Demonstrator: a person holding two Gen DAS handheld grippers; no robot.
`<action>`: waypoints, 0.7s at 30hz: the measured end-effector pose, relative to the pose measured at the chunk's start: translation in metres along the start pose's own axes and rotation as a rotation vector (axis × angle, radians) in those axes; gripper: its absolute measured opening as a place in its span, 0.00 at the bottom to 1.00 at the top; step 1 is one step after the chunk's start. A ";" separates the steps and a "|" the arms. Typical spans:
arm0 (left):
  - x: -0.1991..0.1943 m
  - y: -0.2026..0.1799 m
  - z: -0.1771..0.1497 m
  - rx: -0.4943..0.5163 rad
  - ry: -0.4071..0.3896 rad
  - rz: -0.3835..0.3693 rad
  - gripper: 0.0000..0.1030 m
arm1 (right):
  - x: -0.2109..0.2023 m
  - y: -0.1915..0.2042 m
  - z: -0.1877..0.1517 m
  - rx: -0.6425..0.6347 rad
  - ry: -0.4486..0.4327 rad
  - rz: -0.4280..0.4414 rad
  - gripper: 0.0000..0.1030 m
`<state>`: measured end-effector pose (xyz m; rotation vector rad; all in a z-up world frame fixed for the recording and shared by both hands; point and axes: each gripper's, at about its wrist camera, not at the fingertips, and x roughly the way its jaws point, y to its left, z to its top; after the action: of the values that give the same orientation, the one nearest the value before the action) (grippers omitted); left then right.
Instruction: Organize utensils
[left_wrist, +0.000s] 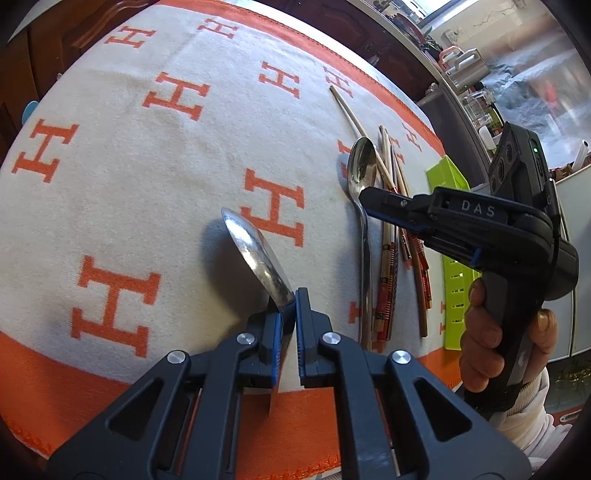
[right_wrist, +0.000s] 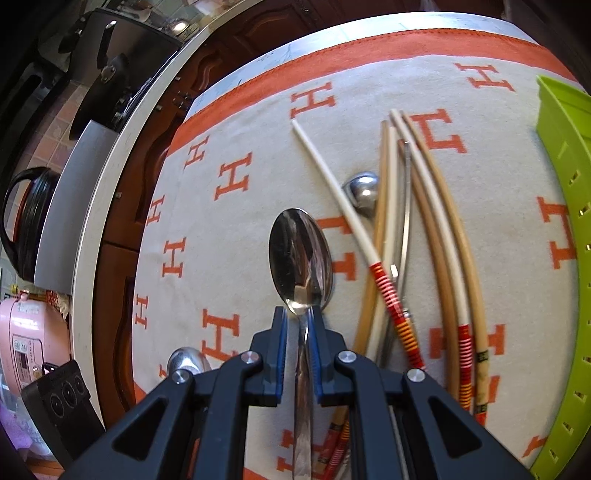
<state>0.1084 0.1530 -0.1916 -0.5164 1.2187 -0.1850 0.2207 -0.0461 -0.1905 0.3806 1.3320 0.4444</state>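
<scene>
- Your left gripper (left_wrist: 291, 306) is clamped on a metal spoon (left_wrist: 258, 258): pads closed on the neck, bowl tilted up off the cloth, handle end poking down between the fingers.
- Your right gripper (right_wrist: 299, 321) straddles the neck of a second spoon (right_wrist: 301, 254). The blue pads sit just beside the handle on each side; can't tell from the wrist view whether they actually pinch it. The left wrist view shows that spoon lying flat on the cloth.
- Cloth (left_wrist: 147, 177) is cream with orange H letters and an orange border, spread over the counter.
- Pile of chopsticks (right_wrist: 436, 236) lies just right of the second spoon, bamboo and white ones mixed, some with red-striped ends, crossing each other.
- One white chopstick (right_wrist: 332, 192) runs diagonally across the pile, tip pointing away to the left.
- A third spoon's bowl (right_wrist: 362, 194) shows face-down under those chopsticks.
- Green slotted tray (right_wrist: 561, 229) sits at the right edge of the cloth, beyond the chopsticks.
- A hand (left_wrist: 491, 343) in a white sleeve grips the right handle.
</scene>
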 end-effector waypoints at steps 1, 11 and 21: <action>0.000 0.001 0.000 -0.003 -0.001 -0.001 0.04 | 0.001 0.002 0.000 -0.005 0.001 0.000 0.11; -0.004 0.004 -0.001 -0.014 -0.006 0.002 0.04 | 0.006 0.007 -0.004 -0.023 0.030 0.015 0.15; 0.000 0.004 -0.001 -0.021 0.001 -0.001 0.04 | 0.008 0.020 -0.010 -0.123 0.004 -0.035 0.19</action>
<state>0.1070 0.1566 -0.1936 -0.5353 1.2220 -0.1738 0.2099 -0.0244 -0.1887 0.2543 1.3064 0.4957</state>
